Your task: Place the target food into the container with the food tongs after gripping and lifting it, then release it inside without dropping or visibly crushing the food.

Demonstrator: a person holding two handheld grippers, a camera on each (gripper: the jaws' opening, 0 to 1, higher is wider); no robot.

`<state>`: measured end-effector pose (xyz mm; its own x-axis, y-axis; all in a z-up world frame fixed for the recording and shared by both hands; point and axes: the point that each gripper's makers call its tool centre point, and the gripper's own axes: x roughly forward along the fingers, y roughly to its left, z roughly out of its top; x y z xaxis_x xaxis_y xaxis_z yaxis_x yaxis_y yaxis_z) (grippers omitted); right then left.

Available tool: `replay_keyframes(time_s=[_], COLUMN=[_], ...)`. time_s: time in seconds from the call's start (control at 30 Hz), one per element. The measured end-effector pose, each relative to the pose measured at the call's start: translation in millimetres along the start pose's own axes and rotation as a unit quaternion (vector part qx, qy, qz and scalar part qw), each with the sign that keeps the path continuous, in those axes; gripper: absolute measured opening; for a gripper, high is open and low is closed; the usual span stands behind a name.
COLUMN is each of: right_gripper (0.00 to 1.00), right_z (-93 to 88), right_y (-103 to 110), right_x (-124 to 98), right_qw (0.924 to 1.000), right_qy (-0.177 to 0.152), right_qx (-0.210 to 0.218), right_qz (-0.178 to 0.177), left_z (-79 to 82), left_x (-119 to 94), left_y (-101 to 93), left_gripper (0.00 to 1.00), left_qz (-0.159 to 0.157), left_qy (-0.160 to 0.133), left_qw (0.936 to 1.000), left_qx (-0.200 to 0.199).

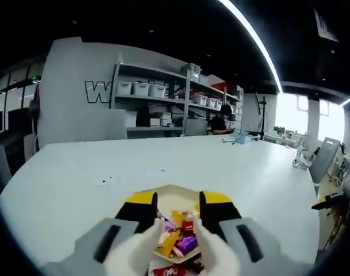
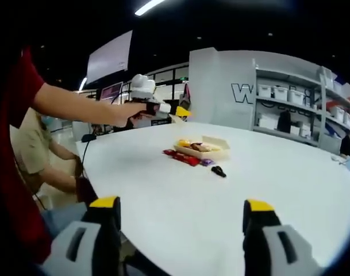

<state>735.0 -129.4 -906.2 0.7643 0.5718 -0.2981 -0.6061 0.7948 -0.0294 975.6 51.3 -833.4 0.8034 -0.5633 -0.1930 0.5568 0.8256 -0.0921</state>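
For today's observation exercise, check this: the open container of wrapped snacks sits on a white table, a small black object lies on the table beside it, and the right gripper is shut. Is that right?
One detail is wrong: the right gripper is open, its jaws standing wide apart in the right gripper view. The rest holds: the container of wrapped snacks sits on the white table, with the small black object beside it.

Tray [image 2: 202, 150] sits on table [image 2: 232, 195], w/ wrapped snacks in it. More wrappers [image 2: 183, 157] lie on table touching tray's near-left side; small dark item [image 2: 218, 171], poss. a clip, just right of them. Shelving [image 2: 304, 109] stands well behind tray.
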Motion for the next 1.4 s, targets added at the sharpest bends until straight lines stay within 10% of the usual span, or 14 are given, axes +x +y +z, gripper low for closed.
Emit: replay_keyframes(time_s=[0.63, 1.4], right_gripper=[0.85, 0.85], right_z=[-1.2, -3.8], right_y=[11.9, 13.2], right_x=[6.5, 11.1], right_qw=[0.9998, 0.9993], right_qy=[0.005, 0.03], right_qx=[-0.009, -0.024], right_qz=[0.015, 0.006], left_z=[-62.4, -84.5], left_x=[-28.7, -8.1], left_y=[3.9, 5.9], left_gripper=[0.26, 0.25], left_qz=[-0.032, -0.068], left_qy=[0.069, 0.076], left_qw=[0.9966, 0.9942], left_qx=[0.033, 0.035])
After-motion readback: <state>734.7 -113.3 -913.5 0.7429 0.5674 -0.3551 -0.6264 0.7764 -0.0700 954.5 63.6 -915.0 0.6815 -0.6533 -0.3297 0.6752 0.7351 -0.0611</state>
